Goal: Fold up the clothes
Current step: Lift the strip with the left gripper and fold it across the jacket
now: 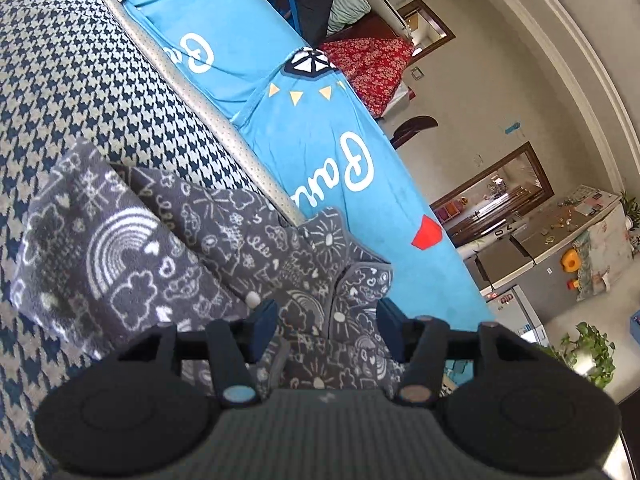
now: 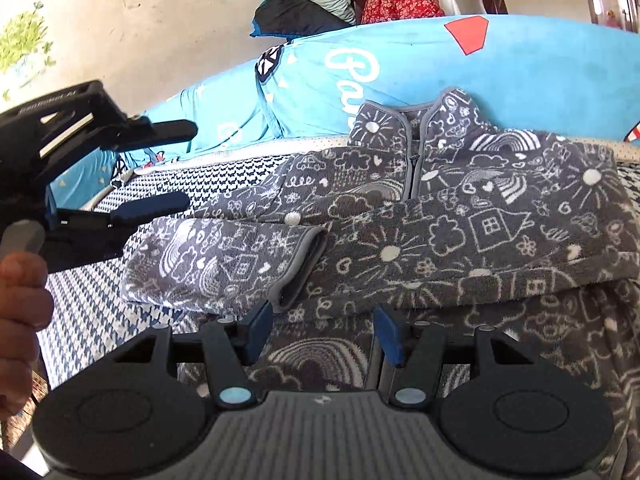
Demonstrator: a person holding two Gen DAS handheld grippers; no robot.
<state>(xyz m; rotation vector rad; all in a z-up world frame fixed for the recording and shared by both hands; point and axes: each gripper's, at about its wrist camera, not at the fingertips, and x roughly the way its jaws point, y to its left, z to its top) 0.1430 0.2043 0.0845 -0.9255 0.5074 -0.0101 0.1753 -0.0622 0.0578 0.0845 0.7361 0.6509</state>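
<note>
A grey fleece jacket (image 2: pixel 460 224) with white doodle print lies on the houndstooth sofa seat (image 2: pixel 92 312), its zipped collar (image 2: pixel 416 128) leaning on the blue cushions. One sleeve (image 2: pixel 224 264) is folded across the front. My right gripper (image 2: pixel 322 332) hovers open just above the jacket's lower part, nothing between its fingers. My left gripper (image 2: pixel 176 164) shows at the left of the right wrist view, open, beside the sleeve end. In the left wrist view the left gripper (image 1: pixel 326 324) is open over the jacket (image 1: pixel 192 248), holding nothing.
Blue printed cushions (image 1: pixel 304 128) line the sofa back. A person's hand (image 2: pixel 20 320) grips the left tool's handle. Beyond the sofa are a red floral cloth (image 1: pixel 372 64), a dark garment (image 2: pixel 292 16), a fridge (image 1: pixel 560 256) and potted plants (image 1: pixel 592 352).
</note>
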